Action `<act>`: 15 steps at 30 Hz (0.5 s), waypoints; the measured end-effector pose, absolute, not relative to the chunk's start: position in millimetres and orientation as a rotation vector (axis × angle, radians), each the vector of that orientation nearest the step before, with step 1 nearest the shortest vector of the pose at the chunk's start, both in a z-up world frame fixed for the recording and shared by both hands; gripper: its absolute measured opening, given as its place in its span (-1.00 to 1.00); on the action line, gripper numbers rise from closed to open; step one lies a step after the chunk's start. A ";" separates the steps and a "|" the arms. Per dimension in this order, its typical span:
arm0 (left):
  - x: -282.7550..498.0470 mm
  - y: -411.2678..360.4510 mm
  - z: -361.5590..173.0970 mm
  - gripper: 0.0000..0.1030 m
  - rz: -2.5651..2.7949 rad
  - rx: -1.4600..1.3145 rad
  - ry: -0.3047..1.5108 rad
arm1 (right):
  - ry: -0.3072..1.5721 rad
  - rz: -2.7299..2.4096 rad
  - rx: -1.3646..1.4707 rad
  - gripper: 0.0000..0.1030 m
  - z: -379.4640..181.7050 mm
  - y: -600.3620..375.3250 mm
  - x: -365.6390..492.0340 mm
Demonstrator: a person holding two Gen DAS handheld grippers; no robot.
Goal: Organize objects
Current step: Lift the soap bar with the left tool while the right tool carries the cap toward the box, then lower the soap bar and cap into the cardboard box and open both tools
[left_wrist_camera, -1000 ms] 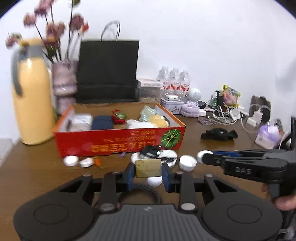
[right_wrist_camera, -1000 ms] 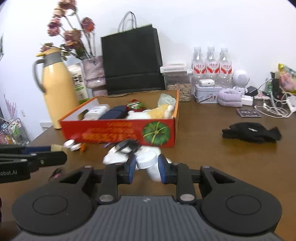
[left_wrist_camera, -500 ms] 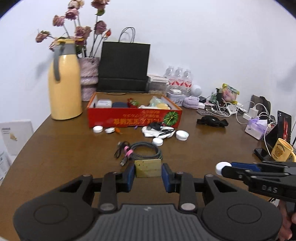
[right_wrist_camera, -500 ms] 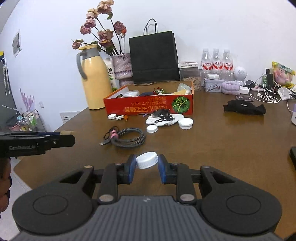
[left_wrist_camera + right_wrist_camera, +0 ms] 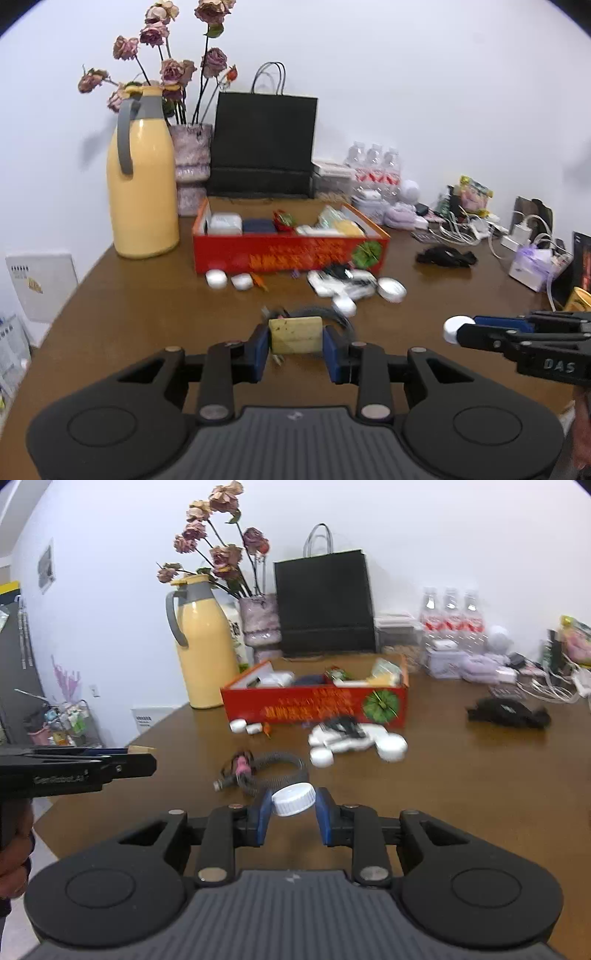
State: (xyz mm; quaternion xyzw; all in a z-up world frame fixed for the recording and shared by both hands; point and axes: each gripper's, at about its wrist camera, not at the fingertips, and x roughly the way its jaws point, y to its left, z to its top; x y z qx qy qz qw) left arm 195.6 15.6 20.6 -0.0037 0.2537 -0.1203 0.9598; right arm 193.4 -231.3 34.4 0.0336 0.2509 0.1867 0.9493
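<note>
Both grippers were loaded and held above the bench (image 5: pixel 129 314), well short of the clutter. Left gripper (image 5: pixel 295 341) was clenched on a small yellowish flat block (image 5: pixel 295 334), pinned between both blue pads; what it is exactly, can't tell. Right gripper (image 5: pixel 293 808) was clamped on a white screw cap (image 5: pixel 293 798), tilted a bit between the pads. Red cardboard box (image 5: pixel 291 254) sat further back on the bench, in front of the black paper bag (image 5: pixel 264 144) and just beside the yellow thermos jug (image 5: pixel 142 192), already holding a white case, a dark pouch and some wrapped bits. Loose stuff still lay in front of the box: two small white caps (image 5: pixel 229 280), a white pile with a black clip (image 5: pixel 345 282), another white lid (image 5: pixel 391 288) and a coiled grey cable (image 5: pixel 269 768) nearest the grippers. Step in hand reads as carry phase: two picked items mid-air, not yet placed. Likely destination is the red box, though that's a guess from the task. Next move would need each gripper brought forward over the box's near wall, high enough to clear it, then opened over a free gap so the cap and block drop inside, not on the rim. Cap is round and tilted, so it could roll on release.
</note>
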 end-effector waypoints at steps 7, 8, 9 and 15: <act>336.6 43.7 41.4 -0.42 -0.230 -0.047 0.554 | 0.466 0.473 0.058 -0.49 71.4 -212.3 322.8; 358.6 46.6 41.4 -0.42 -0.229 -0.062 0.579 | 0.473 0.487 0.062 -0.49 75.1 -204.8 348.7; 379.4 48.5 41.0 -0.42 -0.234 -0.070 0.599 | 0.485 0.499 0.070 -0.49 76.4 -199.0 365.7; 474.3 49.6 31.6 -0.42 -0.206 -0.044 0.705 | 0.632 0.525 0.159 -0.49 64.0 -157.5 482.6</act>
